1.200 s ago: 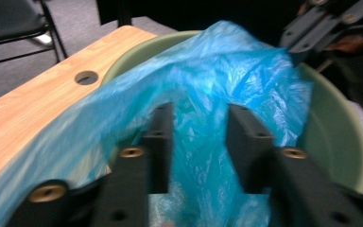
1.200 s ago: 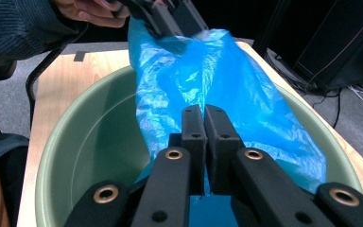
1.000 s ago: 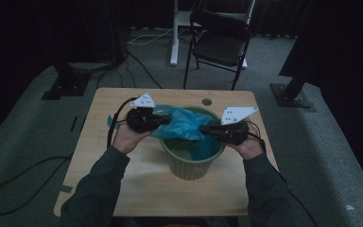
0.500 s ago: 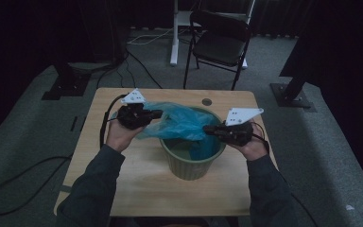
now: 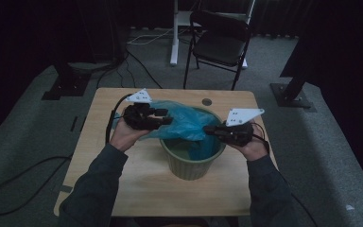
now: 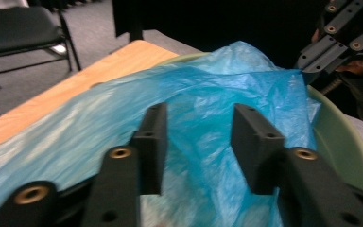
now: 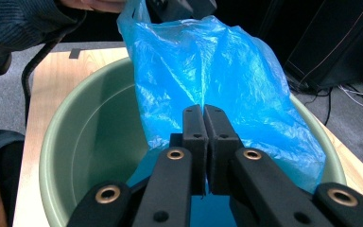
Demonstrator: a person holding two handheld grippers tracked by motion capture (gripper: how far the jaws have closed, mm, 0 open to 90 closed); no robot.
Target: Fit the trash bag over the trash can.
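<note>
The right gripper (image 7: 203,113) has its two jaws pressed together at the centre of the right gripper view, clamping a fold of the blue plastic bag (image 7: 208,71). The bag rises from the jaws toward the upper middle of that frame, where the left gripper (image 7: 182,7) meets its far edge. Below and around the jaws lies the green bucket (image 7: 75,142), its rim curving across the lower left of the frame.

In the left gripper view, the left gripper (image 6: 198,137) has its jaws parted, with bag (image 6: 189,90) film showing in the gap between them. Whether the jaws touch the film cannot be told. The bucket (image 6: 345,146) rim appears at the right edge, and the right gripper (image 6: 335,38) sits in the upper right corner.

In the high view, the left gripper (image 5: 165,118) sits left of centre, held by the left hand (image 5: 125,137). The right gripper (image 5: 210,128) sits right of centre, held by the right hand (image 5: 253,146). The bag (image 5: 184,120) stretches between them, draped over the far rim of the bucket (image 5: 189,165). The bucket stands upright near the middle of the wooden table (image 5: 137,189). A black folding chair (image 5: 220,40) stands on the floor beyond the table, in the upper centre of the frame.
</note>
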